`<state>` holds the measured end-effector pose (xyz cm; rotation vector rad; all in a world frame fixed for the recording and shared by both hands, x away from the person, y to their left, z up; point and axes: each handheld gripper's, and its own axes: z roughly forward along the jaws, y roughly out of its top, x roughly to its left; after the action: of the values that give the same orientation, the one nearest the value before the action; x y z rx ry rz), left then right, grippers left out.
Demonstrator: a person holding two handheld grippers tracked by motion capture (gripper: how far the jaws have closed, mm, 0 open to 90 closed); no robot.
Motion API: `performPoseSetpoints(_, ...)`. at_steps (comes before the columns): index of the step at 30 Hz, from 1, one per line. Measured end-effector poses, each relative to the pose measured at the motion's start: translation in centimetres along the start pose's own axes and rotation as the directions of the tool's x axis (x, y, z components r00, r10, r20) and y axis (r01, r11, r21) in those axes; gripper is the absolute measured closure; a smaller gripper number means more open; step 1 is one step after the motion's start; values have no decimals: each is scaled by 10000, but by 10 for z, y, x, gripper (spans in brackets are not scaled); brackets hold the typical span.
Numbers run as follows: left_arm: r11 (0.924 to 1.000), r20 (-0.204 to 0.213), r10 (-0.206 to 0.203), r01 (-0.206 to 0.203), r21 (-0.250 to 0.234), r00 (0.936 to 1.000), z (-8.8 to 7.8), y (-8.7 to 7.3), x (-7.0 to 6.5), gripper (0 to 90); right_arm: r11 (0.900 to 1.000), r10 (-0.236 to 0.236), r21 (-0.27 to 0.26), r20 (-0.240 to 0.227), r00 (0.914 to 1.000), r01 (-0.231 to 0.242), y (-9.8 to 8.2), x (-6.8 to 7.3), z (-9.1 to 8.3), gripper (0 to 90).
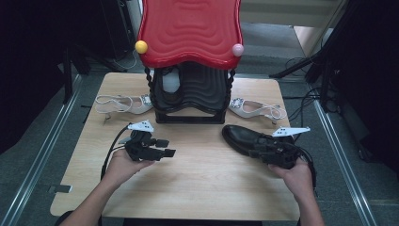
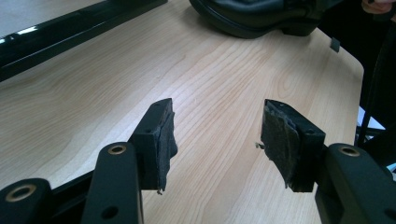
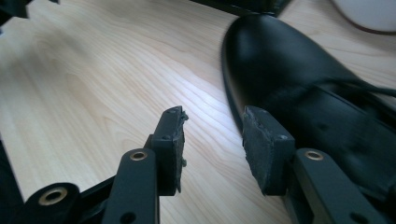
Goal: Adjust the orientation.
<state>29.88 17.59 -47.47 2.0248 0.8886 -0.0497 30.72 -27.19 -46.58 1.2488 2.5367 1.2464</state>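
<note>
To take the black shoe (image 1: 244, 138) well, I judge I should bring my right claw (image 3: 212, 140) over its side wall near the laces, one jaw inside the opening and one outside, rather than pinching the smooth rounded toe, which looks likely to slip. I would close slowly and lift only once the leather is firmly caught (a shoe this long will swing if held at one end).

Right now my right claw is released, its jaws apart with bare wood between them. The shoe lies on the bench (image 1: 197, 188) just beside that claw: in the right gripper view its toe sits ahead and to the right of the jaws, and the right-hand pad looks very near or against the upper, though I cannot tell whether they touch. From above, the shoe rests on the right half of the bench, toe pointing toward the red and black shoe rack (image 1: 190, 56), heel end under my right hand.

My left claw (image 2: 217, 135) is also released and holds nothing, hovering over bare wood well apart from the shoe.
</note>
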Motion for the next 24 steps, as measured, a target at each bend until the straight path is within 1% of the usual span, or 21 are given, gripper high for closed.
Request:
performPoseSetpoints(1,10000,13,71,-71,15,10000,1,0,-1,449,10000,42,25,131,9999,-42,-1,-2,-3,604)
performPoseSetpoints(2,10000,5,92,-92,5,10000,2,1,-2,449,10000,45,32,157,9999,-46,-3,-4,-5,608)
performPoseSetpoints(4,9999,51,132,-133,89,9999,4,2,-2,448,9999,137,-60,119,9998,-136,-6,-8,-11,629)
performPoseSetpoints(6,9997,50,163,-164,193,9999,7,3,-2,449,9995,259,-198,94,9996,-257,-8,-11,-18,629)
performPoseSetpoints(8,9997,91,156,-158,195,9998,8,3,-1,449,9991,340,-259,119,9994,-336,-9,-11,-24,628)
performPoseSetpoints(11,9995,104,167,-170,260,9998,10,4,-1,449,9994,293,-216,273,9992,-287,-11,-12,-32,629)
performPoseSetpoints(15,9996,121,153,-156,235,9998,9,3,-2,449,9989,318,-360,397,9987,-304,-15,-15,-45,621)
performPoseSetpoints(17,9997,98,138,-140,195,9999,7,3,-2,449,9988,298,-407,690,9972,-271,-18,-16,-52,613)
performPoseSetpoints(18,9999,137,105,-107,131,9999,7,3,-2,449,9989,325,-354,839,9959,-297,-19,-18,-55,614)
performPoseSetpoints(20,9998,115,109,-111,154,9999,7,3,-2,449,9989,421,-265,1111,9929,-394,-24,-21,-60,615)
performPoseSetpoints(23,9996,112,186,-188,229,9998,7,2,-3,448,9978,657,-102,1395,9880,-649,-28,-29,-60,617)
performPoseSetpoints(24,9996,105,193,-195,188,9998,7,2,-3,448,9974,725,-53,1392,9876,-725,-28,-31,-57,617)
